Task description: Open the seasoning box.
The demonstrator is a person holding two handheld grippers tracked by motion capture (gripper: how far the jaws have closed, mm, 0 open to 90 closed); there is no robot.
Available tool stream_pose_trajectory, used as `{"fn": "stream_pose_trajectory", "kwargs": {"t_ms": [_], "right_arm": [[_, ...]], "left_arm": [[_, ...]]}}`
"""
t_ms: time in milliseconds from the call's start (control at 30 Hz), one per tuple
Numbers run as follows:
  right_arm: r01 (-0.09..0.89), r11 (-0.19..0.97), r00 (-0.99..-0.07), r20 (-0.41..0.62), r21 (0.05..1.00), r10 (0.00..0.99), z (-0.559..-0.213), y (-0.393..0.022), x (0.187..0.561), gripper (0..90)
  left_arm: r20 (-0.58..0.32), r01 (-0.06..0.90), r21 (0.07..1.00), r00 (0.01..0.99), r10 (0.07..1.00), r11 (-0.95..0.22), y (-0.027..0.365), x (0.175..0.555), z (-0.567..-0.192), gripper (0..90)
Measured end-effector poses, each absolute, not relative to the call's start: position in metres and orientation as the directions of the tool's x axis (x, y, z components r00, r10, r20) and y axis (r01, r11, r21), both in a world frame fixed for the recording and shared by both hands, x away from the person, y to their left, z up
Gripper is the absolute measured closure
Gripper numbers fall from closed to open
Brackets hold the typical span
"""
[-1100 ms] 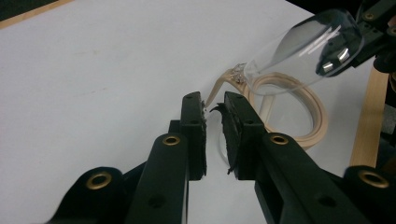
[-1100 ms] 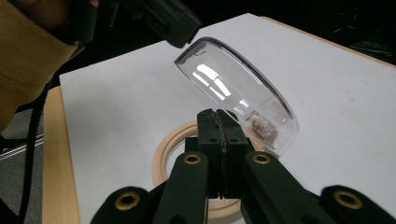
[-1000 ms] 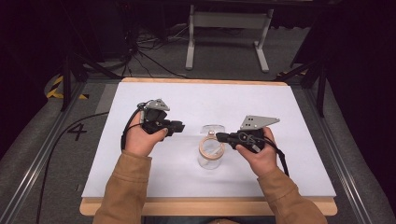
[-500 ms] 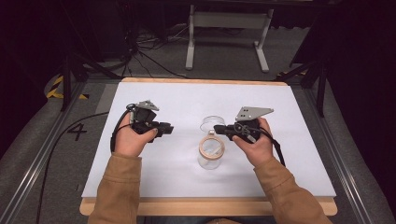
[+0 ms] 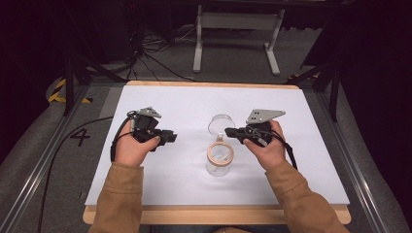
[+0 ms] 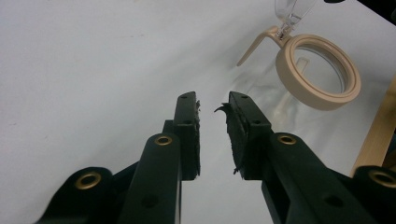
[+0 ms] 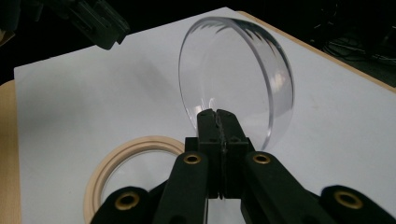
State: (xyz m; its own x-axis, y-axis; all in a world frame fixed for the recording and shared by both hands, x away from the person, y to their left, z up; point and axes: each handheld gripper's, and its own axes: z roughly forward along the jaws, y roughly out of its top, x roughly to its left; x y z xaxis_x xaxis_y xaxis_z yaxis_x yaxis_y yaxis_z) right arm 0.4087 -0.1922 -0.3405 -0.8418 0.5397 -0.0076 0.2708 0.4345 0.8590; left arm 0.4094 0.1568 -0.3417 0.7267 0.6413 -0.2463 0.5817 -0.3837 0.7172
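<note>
My right tool (image 7: 218, 114) has its black jaws pressed together on the rim of a clear, round plastic lid (image 7: 238, 74), hinged open and standing upright. My left tool (image 6: 212, 105) hangs with its jaws slightly apart, their worn pads gripping nothing, near the jar (image 5: 219, 160). The jar, transparent with a smooth beige ring collar (image 6: 317, 70) and a thin beige clasp arm, stands between both hands on the white worktop (image 5: 194, 107). A "4" (image 5: 80, 137) is marked on the grey floor left of the worktop.
</note>
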Motion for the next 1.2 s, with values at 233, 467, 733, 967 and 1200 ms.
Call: {"fn": "stream_pose_trajectory", "kwargs": {"t_ms": [233,467,733,967,1200], "right_arm": [[0.263,0.425,-0.847,-0.004,0.866,0.531,-0.332,-0.201,0.400,88.5],[0.277,0.412,-0.836,0.006,0.868,0.549,-0.323,-0.222,0.394,82.3],[0.314,0.405,-0.801,0.011,0.858,0.598,-0.323,-0.252,0.392,76.4],[0.353,0.397,-0.772,0.024,0.847,0.635,-0.333,-0.275,0.393,72.0],[0.385,0.405,-0.742,0.017,0.829,0.671,-0.340,-0.295,0.394,67.6]], "left_arm": [[-0.247,0.557,0.734,0.752,0.611,-0.389,0.161,0.401,-0.340,63.0],[-0.250,0.570,0.723,0.743,0.621,-0.391,0.166,0.395,-0.342,59.1],[-0.249,0.591,0.718,0.711,0.658,-0.367,0.180,0.384,-0.345,54.2],[-0.246,0.610,0.713,0.679,0.691,-0.346,0.193,0.374,-0.348,51.1],[-0.244,0.623,0.708,0.657,0.713,-0.332,0.202,0.369,-0.351,48.4]]}}
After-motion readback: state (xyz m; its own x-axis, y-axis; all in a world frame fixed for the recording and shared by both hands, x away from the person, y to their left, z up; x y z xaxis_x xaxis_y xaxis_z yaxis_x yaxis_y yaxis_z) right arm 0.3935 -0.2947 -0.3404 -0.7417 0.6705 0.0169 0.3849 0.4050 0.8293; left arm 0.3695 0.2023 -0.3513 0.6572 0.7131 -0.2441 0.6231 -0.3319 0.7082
